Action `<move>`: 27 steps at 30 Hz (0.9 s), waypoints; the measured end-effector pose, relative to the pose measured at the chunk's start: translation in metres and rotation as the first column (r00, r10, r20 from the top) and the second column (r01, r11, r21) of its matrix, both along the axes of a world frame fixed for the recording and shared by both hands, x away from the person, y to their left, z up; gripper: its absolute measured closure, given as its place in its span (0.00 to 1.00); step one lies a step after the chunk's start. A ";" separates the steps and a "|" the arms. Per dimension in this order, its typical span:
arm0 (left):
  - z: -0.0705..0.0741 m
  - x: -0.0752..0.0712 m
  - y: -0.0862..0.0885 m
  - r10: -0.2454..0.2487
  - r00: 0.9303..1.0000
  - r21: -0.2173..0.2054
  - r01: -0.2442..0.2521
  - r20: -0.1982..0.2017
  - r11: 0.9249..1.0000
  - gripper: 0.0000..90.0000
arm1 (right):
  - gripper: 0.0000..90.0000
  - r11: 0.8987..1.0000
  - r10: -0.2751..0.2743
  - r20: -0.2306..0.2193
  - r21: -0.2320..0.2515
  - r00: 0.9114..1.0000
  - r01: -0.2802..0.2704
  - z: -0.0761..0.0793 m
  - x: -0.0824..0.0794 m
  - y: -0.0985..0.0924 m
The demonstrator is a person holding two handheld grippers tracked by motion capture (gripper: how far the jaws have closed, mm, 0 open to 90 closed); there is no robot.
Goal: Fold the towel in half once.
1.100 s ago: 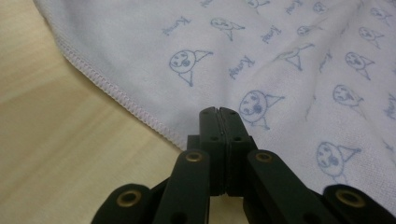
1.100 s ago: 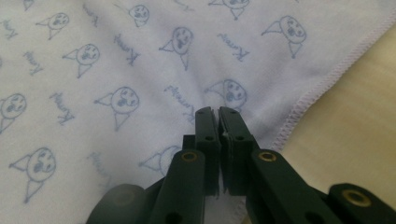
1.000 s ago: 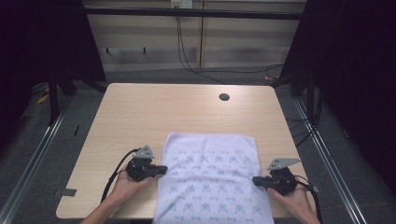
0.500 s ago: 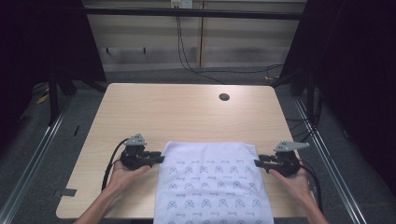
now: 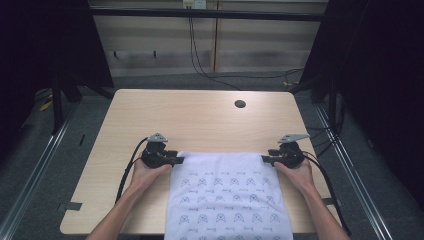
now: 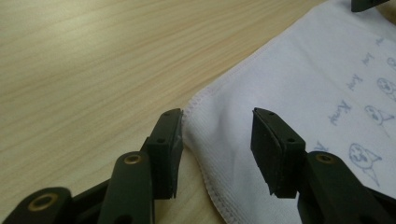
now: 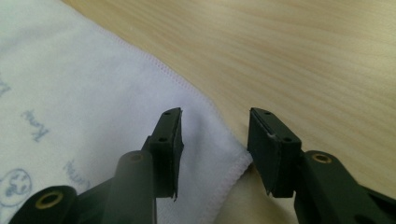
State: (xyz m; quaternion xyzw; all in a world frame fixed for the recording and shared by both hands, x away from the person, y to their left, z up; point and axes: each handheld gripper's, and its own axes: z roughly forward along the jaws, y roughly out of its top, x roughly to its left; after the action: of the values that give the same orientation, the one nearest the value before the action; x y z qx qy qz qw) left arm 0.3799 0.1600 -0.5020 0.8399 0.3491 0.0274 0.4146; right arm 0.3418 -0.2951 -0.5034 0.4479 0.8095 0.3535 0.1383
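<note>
The desk (image 5: pixel 200 120) spans the middle of the high view, a small dark hole (image 5: pixel 240 104) at its upper right. A white cloth (image 5: pixel 227 197) with small printed figures lies flat at lower centre, hanging over the near edge. The gripper views add its stitched hem. The left gripper (image 5: pixel 176 160) sits at the cloth's upper left corner, the right gripper (image 5: pixel 266 159) at its upper right. Both have just been opening: jaws moderately wide, a corner between them unpinched.

A lab: bare table (image 5: pixel 200 120) ringed by black curtains (image 5: pixel 50 45).
</note>
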 end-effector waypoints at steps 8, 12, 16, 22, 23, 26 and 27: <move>0.001 -0.012 0.011 -0.065 0.998 0.012 0.065 -0.016 0.998 0.97 | 0.95 0.997 0.070 -0.053 0.015 0.996 -0.069 0.005 -0.009 0.005; 0.016 -0.010 0.023 -0.029 0.999 -0.070 0.031 0.023 0.997 0.97 | 0.96 0.992 0.052 0.001 0.116 0.999 -0.052 0.025 -0.009 -0.002; 0.036 0.010 0.031 0.062 0.997 -0.170 -0.051 0.056 0.984 0.98 | 0.96 0.978 0.022 0.092 0.205 0.996 -0.041 0.056 0.000 -0.007; 0.076 0.039 0.024 0.104 0.985 -0.221 -0.073 0.135 0.973 0.98 | 0.96 0.974 -0.034 0.178 0.226 0.983 -0.007 0.101 0.025 -0.010; 0.084 0.043 0.023 0.112 0.983 -0.234 -0.076 0.146 0.969 0.98 | 0.96 0.973 -0.039 0.187 0.231 0.982 -0.005 0.107 0.030 -0.011; 0.108 0.053 0.020 0.123 0.974 -0.246 -0.074 0.190 0.966 0.98 | 0.96 0.972 -0.064 0.222 0.237 0.973 0.010 0.127 0.040 -0.013; 0.115 0.056 0.018 0.126 0.971 -0.244 -0.074 0.204 0.967 0.98 | 0.96 0.973 -0.078 0.230 0.229 0.970 0.024 0.133 0.043 -0.014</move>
State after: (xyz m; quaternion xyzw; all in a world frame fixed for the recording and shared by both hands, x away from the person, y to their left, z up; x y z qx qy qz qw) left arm 0.4360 0.1775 -0.3873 0.7580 0.3445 0.0991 0.5449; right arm 0.3850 -0.3089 -0.3701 0.4358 0.7303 0.4900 0.1915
